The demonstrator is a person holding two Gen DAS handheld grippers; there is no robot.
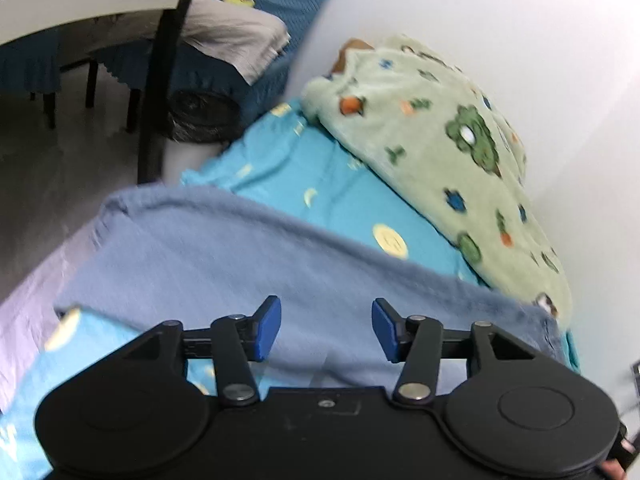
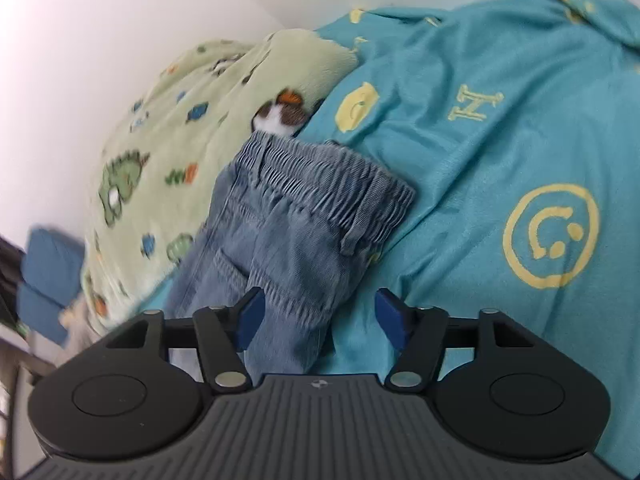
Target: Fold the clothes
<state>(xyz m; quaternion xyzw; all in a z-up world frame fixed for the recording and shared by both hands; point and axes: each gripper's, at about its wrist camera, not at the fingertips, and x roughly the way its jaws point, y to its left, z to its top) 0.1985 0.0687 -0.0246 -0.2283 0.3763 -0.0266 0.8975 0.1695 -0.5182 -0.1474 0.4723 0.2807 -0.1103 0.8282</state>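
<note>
both the left gripper and the right gripper are held with jaws spread and nothing pinched, each just above the one pair of blue denim trousers spread on the turquoise smiley-print bedsheet. if the jaws are closed too deep, the sheet could be caught with the denim, or only one layer taken and the fold skewed. one green dinosaur fleece blanket is counted beside it.

A home bedroom: a bed in smiley-print turquoise sheet lies under the jaws, a fleece dinosaur blanket beyond them.
</note>
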